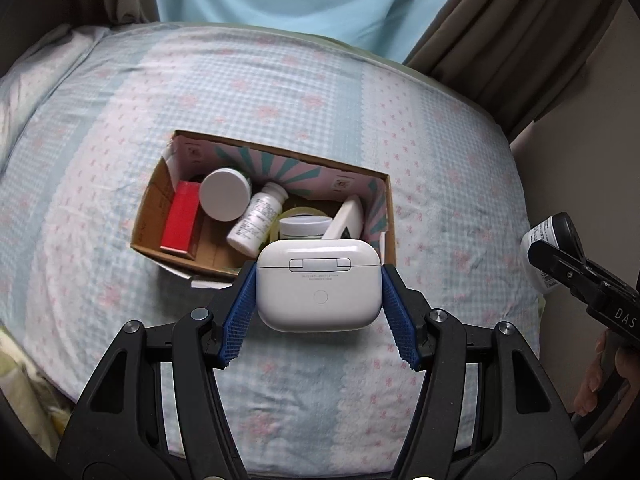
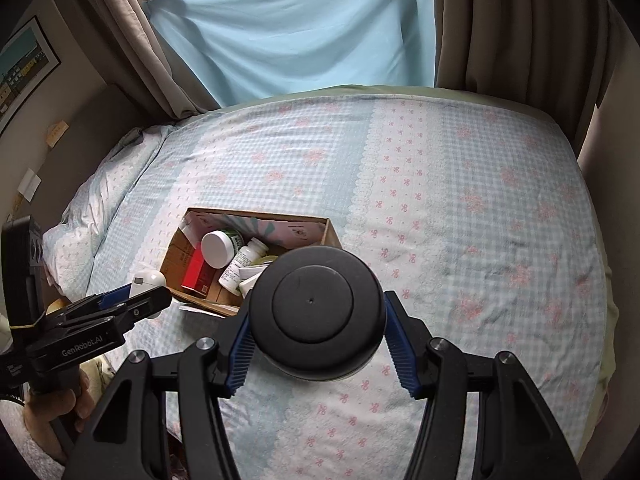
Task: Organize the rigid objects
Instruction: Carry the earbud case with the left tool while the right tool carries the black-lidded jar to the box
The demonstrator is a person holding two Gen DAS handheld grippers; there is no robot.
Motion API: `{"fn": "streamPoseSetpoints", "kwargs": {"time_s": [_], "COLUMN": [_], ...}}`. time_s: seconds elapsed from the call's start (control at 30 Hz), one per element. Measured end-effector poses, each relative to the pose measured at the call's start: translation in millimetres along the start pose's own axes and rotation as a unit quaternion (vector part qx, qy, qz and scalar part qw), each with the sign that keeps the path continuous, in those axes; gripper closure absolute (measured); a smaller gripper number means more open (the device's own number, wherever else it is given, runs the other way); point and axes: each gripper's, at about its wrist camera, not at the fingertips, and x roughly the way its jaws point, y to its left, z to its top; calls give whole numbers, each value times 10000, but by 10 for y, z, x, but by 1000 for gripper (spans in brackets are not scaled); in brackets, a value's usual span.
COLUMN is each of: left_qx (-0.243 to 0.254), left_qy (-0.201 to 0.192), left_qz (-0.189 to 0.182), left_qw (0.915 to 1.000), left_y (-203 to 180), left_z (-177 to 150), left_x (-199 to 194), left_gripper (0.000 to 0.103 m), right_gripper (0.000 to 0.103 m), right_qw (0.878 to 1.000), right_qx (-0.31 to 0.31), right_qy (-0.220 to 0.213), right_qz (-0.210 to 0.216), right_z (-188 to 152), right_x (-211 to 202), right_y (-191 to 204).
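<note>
My left gripper (image 1: 318, 294) is shut on a white earbud case (image 1: 318, 284) and holds it above the bed, just in front of the cardboard box (image 1: 152, 216). My right gripper (image 2: 316, 320) is shut on a black-lidded jar (image 2: 316, 308), held above the bed near the box's (image 2: 180, 246) near right corner. The box holds a red box (image 1: 182, 216), a white-lidded jar (image 1: 225, 195), a white pill bottle (image 1: 258, 218), another jar (image 1: 305, 227) and a white object (image 1: 347, 216). The left gripper with the case (image 2: 149, 280) shows in the right wrist view; the right gripper with the jar (image 1: 546, 240) shows in the left wrist view.
The bed (image 2: 460, 200) has a light blue checked cover with pink flowers. A pillow (image 2: 100, 200) lies at the far left. Blue cloth (image 2: 300, 28) and brown curtains (image 2: 520, 32) hang behind the bed. A wall with a picture (image 2: 24, 64) is on the left.
</note>
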Motion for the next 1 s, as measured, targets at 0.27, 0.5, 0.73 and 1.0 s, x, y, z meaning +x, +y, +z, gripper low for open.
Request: {"fn": "streamPoseSetpoints", "kwargs": {"time_s": [0.27, 0.5, 0.73, 1.0], "left_qx": [283, 486, 702, 954], "left_qy": [156, 386, 771, 1108], "left_qz": [-102, -362, -395, -234], "left_qw": [9994, 9974, 9938, 9890], "left_y": [641, 894, 1098, 1226], "left_z": [313, 605, 671, 607], "left_x": [83, 419, 991, 1551], "left_gripper": [46, 46, 46, 46], "right_gripper": [48, 48, 48, 48], "right_qw": [9985, 9980, 9953, 9889], "right_qx": [537, 563, 694, 811], "right_qy": [102, 176, 546, 1139], "right_qz": [39, -206, -406, -496], "right_z": [23, 275, 490, 610], "right_x": [367, 789, 1426, 2230], "right_y": [648, 958, 970, 824]}}
